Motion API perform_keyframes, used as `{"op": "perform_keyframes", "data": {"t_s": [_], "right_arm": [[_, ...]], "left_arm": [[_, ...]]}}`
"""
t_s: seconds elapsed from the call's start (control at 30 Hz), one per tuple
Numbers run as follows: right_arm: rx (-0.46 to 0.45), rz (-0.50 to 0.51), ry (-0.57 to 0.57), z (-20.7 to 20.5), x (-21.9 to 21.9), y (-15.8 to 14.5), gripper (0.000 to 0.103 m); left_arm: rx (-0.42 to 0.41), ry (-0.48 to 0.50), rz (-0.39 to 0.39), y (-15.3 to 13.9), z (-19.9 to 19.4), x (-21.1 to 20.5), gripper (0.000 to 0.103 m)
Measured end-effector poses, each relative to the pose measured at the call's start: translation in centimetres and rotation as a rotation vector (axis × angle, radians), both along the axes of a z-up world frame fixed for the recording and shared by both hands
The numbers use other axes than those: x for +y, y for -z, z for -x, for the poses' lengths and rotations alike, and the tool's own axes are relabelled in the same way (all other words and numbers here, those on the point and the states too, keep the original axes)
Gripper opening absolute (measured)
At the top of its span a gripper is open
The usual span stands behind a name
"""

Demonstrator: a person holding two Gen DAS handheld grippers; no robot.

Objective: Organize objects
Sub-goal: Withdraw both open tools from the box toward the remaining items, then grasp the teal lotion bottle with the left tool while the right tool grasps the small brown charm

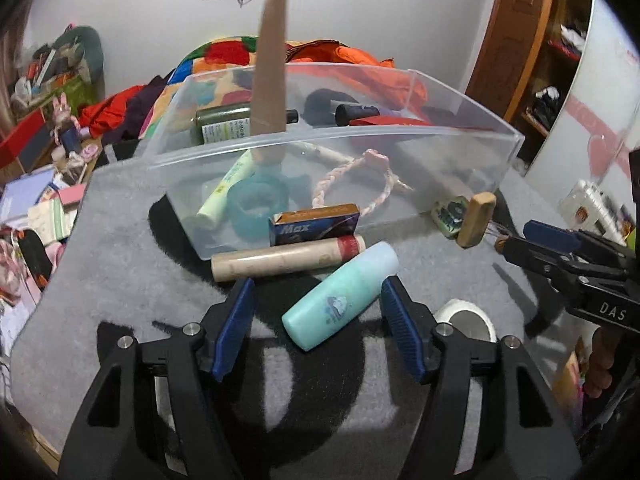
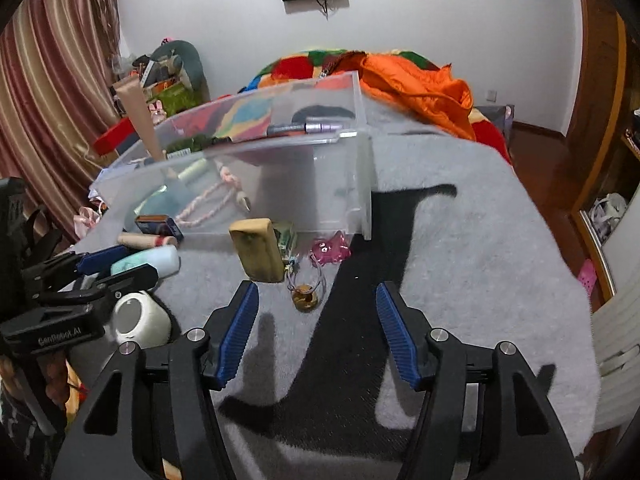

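A teal bottle (image 1: 342, 294) is seen lying on its side on the grey rug (image 1: 120, 240), just in front of the clear bin (image 1: 332, 140); its long axis runs diagonally, the pale rounded end directed up-right toward the bin, the other end toward the camera. It is flanked by the spread fingers of the left gripper (image 1: 318, 300), no grip being shown. The right gripper (image 2: 318, 300) is held wide apart over bare rug, with a wooden block (image 2: 258, 254) ahead of it
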State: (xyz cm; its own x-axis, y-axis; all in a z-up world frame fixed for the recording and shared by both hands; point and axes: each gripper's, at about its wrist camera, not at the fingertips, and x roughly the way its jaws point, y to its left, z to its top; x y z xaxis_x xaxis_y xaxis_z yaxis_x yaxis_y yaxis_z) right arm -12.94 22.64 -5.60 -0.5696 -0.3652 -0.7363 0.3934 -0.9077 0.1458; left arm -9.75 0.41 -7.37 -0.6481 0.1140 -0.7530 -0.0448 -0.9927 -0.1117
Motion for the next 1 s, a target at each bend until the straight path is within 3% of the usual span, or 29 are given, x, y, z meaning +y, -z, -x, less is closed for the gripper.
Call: {"op": "perform_keyframes", "data": {"t_s": [0.1, 0.23, 0.37, 0.47, 0.67, 1.0], "right_arm": [[-0.006, 0.003, 0.001, 0.4, -0.4, 0.4, 0.056], [0.008, -0.028, -0.005, 0.2, -1.0, 0.8, 0.037], [0.040, -0.067, -0.009, -0.5, -1.3, 0.9, 0.027], [0.056, -0.065, 0.001, -0.7, -0.8, 0.9, 0.012], [0.068, -0.034, 0.012, -0.7, -0.2, 0.4, 0.012], [0.094, 0.003, -0.002, -2.1, 1.9, -1.7, 0.012]], "left_arm": [[0.000, 0.003, -0.003, 0.0, 0.3, 0.2, 0.064], [0.002, 0.028, -0.017, -0.1, 0.0, 0.7, 0.045], [0.011, 0.037, 0.007, -0.2, -0.5, 1.3, 0.036], [0.011, 0.041, -0.010, -0.3, -0.9, 1.2, 0.029], [0.005, 0.066, -0.024, -0.6, -1.6, 1.7, 0.015], [0.002, 0.057, -0.027, -0.8, -3.3, 1.2, 0.013]]}}
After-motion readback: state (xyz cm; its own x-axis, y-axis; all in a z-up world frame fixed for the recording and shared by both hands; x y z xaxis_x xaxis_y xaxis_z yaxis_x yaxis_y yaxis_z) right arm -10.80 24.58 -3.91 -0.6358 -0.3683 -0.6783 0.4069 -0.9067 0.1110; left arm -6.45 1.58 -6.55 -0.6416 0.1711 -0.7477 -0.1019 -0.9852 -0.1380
